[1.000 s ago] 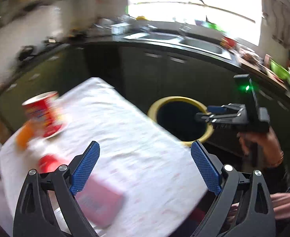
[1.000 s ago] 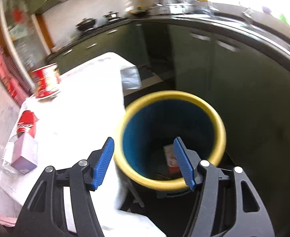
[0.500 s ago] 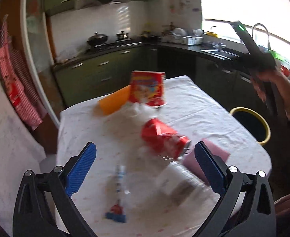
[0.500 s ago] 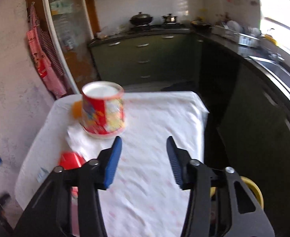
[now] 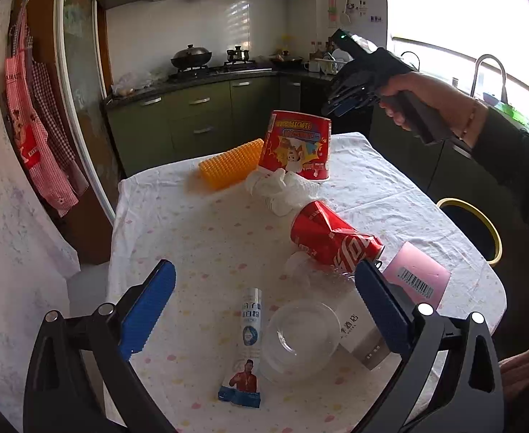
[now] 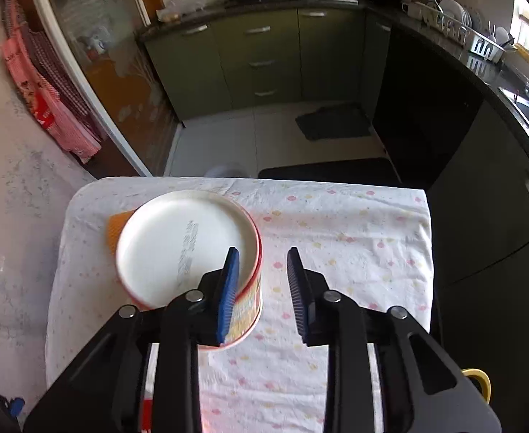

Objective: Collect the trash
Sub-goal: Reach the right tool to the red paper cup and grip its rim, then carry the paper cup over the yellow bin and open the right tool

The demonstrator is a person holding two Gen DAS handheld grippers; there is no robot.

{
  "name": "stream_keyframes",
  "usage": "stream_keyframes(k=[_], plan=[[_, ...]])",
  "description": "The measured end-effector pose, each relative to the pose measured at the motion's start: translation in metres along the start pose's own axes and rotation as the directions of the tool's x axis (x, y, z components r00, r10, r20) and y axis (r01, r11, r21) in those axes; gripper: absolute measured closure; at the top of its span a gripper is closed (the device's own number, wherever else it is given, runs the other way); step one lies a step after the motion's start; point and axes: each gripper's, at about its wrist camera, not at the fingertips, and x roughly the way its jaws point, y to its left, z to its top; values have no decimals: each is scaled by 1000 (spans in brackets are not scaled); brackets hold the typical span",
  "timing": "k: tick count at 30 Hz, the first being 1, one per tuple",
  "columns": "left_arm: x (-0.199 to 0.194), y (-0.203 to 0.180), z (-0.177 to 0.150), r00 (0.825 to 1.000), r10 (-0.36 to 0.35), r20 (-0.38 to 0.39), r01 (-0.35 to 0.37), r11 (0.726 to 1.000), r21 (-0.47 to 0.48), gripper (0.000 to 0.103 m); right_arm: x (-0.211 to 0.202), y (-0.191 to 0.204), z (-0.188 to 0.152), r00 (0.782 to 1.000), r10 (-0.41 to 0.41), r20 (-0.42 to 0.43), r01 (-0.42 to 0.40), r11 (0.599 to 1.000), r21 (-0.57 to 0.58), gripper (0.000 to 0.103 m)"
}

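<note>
Trash lies on the white-clothed table (image 5: 199,238): an upside-down red noodle cup (image 5: 295,149), a crumpled white tissue (image 5: 282,189), a crushed red cola can (image 5: 331,240), a clear plastic cup (image 5: 300,335), a tube sachet (image 5: 250,339), a pink box (image 5: 417,279) and a white box (image 5: 361,339). My left gripper (image 5: 264,310) is open wide above the near items. My right gripper (image 6: 262,292) is open and empty, hovering over the noodle cup (image 6: 185,245); it also shows in the left wrist view (image 5: 351,99).
A yellow-rimmed bin (image 5: 471,229) stands on the floor past the table's right edge. An orange ribbed item (image 5: 230,164) lies behind the noodle cup. Green kitchen cabinets (image 6: 260,57) and a counter run behind and to the right.
Both grippers swung from the bin back to the table. The right gripper moved over the noodle cup and narrowed slightly. The left gripper steadied over the near trash.
</note>
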Motion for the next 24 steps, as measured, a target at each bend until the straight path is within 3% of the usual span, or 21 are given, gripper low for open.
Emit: stream_keyframes(k=[7,8,9,11,16,24], plan=[[6,5,-2,1000,-16,-8,16,1000,-16,5,20,1,7,999,-5,-36,5,1000,-2,81],[7,6,-2,1000,-18,-7,18,1000,-18,5,23,2,8,998,-55,-27,55,998,-14,81],[8,6,-2,1000,-19,-7,19,1000,-19,5,26,1,8,999,-14,-43,14,1000,0,81],[9,6,-3,1000,-21,-7,21,1000,-22,5,31,-1,9,999,-13,-51,14,1000,6,81],[10,7,-4,1000,-24,-8,24,999,-26,5,35,-4,9,998,-14,-55,15,1000,15,97],[10,9,-6,1000,-24,-7,24,999,-38,5,32,-5,5,1000,-4,-4,4,1000,8,98]])
